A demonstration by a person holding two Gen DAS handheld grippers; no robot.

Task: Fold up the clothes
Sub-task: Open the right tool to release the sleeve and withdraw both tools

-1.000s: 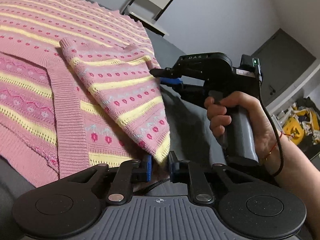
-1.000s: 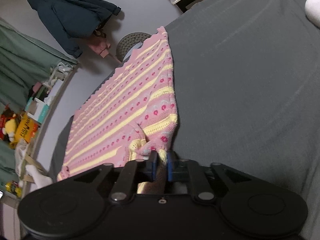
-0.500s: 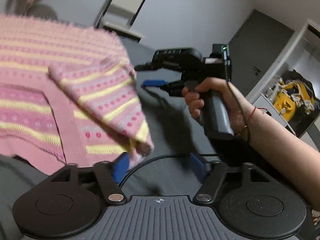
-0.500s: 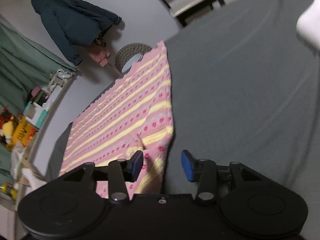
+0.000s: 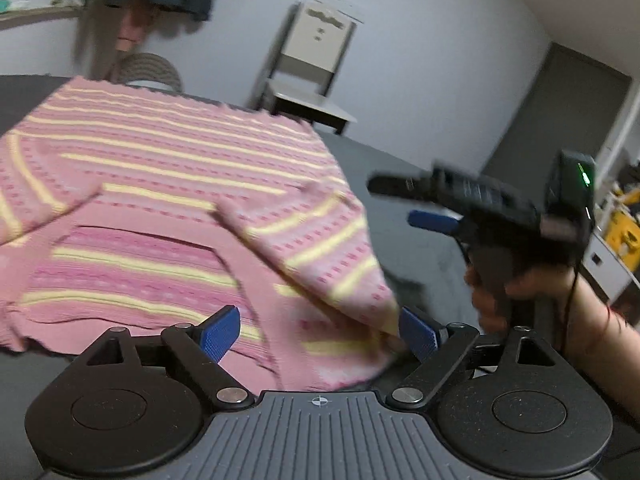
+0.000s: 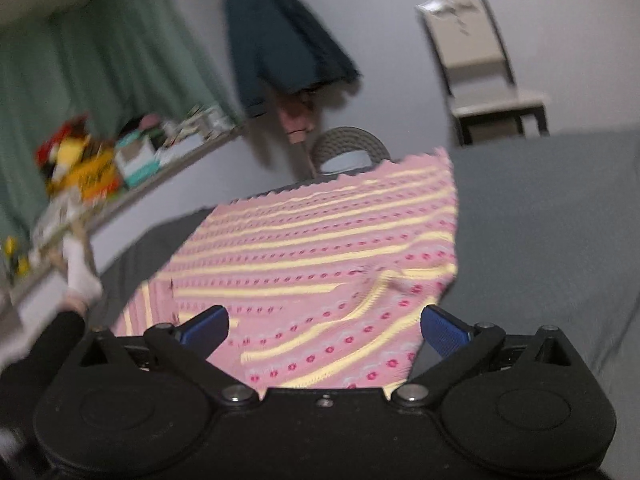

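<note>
A pink knitted sweater (image 5: pixel 168 184) with yellow stripes lies spread on a grey bed (image 5: pixel 400 200). One sleeve (image 5: pixel 320 248) is folded across its front and lies loose. My left gripper (image 5: pixel 318 332) stands open above the sweater's near edge, with nothing between its fingers. In the left wrist view my right gripper (image 5: pixel 416 204) hovers open to the right of the sleeve, held by a hand (image 5: pixel 520 292). The right wrist view shows the sweater (image 6: pixel 320 248) ahead and my right gripper (image 6: pixel 324 328) open over its near part.
A pale chair (image 5: pixel 316 64) stands by the far wall. A dark jacket (image 6: pixel 280 36) hangs on the wall above a round woven seat (image 6: pixel 348 144). A cluttered shelf (image 6: pixel 100 168) and green curtain (image 6: pixel 80 72) lie on the left. Bare grey bed (image 6: pixel 540 220) extends right of the sweater.
Both grippers were shut on the sleeve a second ago. They have opened and let it go, and it now lies on the sweater. Both grippers have drawn back and lifted.
</note>
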